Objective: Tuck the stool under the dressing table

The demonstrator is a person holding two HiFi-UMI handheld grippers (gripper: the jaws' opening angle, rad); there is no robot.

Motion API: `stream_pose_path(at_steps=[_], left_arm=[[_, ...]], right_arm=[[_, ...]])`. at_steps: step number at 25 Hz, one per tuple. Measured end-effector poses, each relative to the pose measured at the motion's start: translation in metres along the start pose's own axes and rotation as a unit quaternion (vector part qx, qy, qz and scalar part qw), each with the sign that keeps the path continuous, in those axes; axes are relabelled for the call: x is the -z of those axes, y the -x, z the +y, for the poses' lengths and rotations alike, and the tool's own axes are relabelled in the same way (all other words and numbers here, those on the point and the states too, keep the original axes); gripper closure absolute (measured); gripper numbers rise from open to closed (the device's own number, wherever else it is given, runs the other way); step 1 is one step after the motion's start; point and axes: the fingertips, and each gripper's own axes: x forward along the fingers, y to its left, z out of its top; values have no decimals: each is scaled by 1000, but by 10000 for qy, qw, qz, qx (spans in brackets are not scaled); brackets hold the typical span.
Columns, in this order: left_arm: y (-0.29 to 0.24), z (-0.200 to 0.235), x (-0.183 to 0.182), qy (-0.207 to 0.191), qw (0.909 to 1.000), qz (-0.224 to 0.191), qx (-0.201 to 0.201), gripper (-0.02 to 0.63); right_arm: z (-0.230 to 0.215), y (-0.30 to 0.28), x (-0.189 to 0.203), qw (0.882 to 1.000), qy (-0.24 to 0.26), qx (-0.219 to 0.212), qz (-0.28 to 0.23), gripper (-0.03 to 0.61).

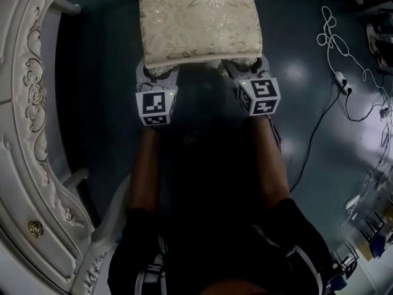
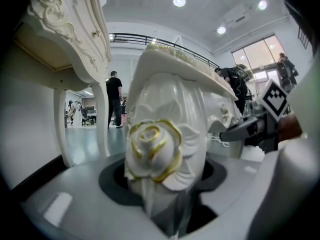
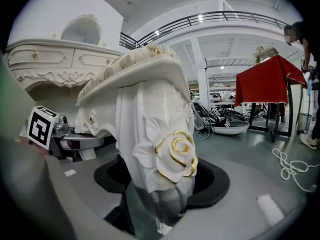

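The white carved stool (image 1: 199, 17) with a gold-patterned cushion is stood on the dark glossy floor (image 1: 307, 134), near the ornate white dressing table (image 1: 24, 103) but apart from it, not yet tucked under. The left tool (image 1: 157, 74) is placed around the stool's near left leg (image 2: 165, 149), and the right tool (image 1: 247, 67) around the near right leg (image 3: 160, 134). Both tools are seen spread. A rose-carved leg is enclosed between each pair of jaws, with a dark gap left at one side.
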Motion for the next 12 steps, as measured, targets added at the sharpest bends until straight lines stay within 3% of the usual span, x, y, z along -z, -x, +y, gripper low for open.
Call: stream_pose_path(at_steps=[4, 12], left_arm=[[8, 3, -12, 75, 9998, -137, -95, 359], [18, 6, -23, 138, 9996, -106, -242, 359]], right_arm=[[0, 6, -15, 9997, 164, 90, -167, 301], [4, 11, -28, 9992, 181, 129, -323, 310]])
